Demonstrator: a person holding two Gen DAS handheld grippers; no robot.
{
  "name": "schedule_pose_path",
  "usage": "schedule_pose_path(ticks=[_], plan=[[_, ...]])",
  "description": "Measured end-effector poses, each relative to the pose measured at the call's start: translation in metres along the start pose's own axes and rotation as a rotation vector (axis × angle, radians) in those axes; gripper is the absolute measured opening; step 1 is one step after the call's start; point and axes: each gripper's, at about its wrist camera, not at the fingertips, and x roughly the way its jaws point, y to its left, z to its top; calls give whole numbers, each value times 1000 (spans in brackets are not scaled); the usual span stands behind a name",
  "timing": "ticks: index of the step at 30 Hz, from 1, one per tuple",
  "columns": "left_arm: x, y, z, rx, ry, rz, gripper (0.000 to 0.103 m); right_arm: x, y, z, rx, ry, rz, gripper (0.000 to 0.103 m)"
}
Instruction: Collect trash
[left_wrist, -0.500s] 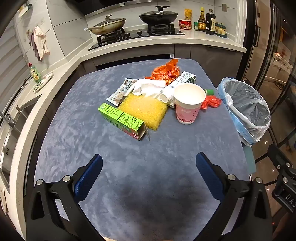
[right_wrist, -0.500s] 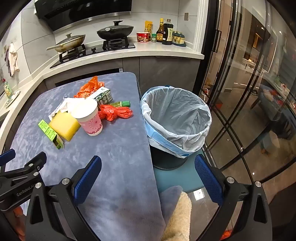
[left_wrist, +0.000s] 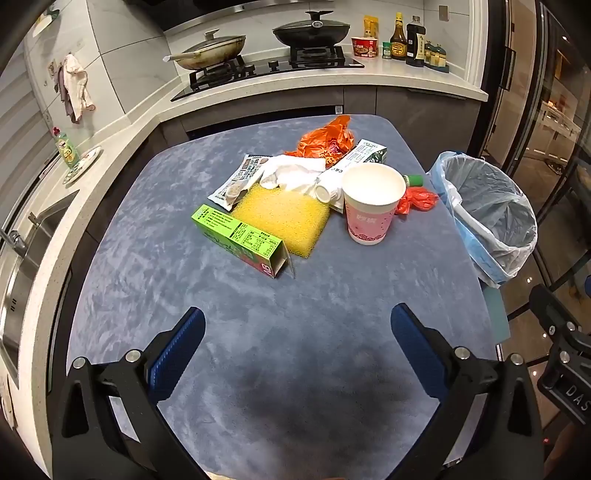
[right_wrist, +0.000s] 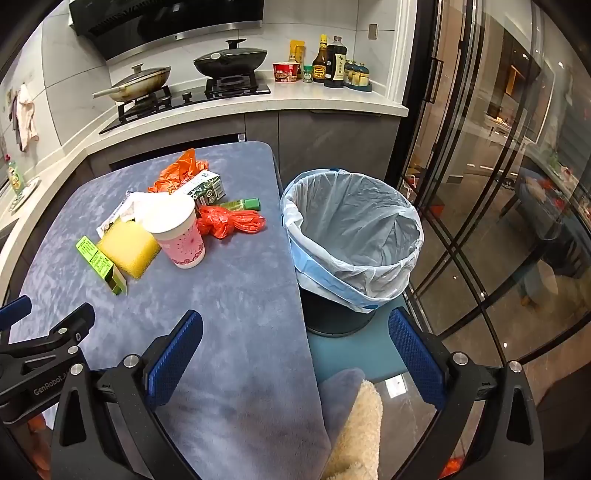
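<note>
Trash lies in a heap on the blue-grey table (left_wrist: 295, 332): a green box (left_wrist: 240, 240), a yellow sponge (left_wrist: 282, 218), a pink paper cup (left_wrist: 371, 206) standing upright, white tissue (left_wrist: 291, 171), a printed wrapper (left_wrist: 240, 177), a white carton (left_wrist: 354, 162), an orange bag (left_wrist: 325, 138) and a red bag (left_wrist: 419, 199). A bin with a pale blue liner (right_wrist: 351, 236) stands beside the table's right edge. My left gripper (left_wrist: 297, 332) is open and empty, short of the heap. My right gripper (right_wrist: 295, 336) is open and empty over the table's right edge, near the bin.
A kitchen counter (left_wrist: 332, 79) with a hob, two pans and bottles runs behind the table. A sink (left_wrist: 14, 266) is at the left. Glass doors (right_wrist: 480, 184) stand to the right of the bin. A small green bottle (right_wrist: 242, 204) lies by the red bag.
Both views have barely shifted. The trash and both grippers stay as they were.
</note>
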Motion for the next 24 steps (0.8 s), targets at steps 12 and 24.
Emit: schedule_pose_path(ticks=[12,24], plan=[[4,5,0,0,8,-9,96,2,4,-3,-5,4,1,96],[5,5,-1,0,9,-14,96,0,5,0,-9,9,-8,96]])
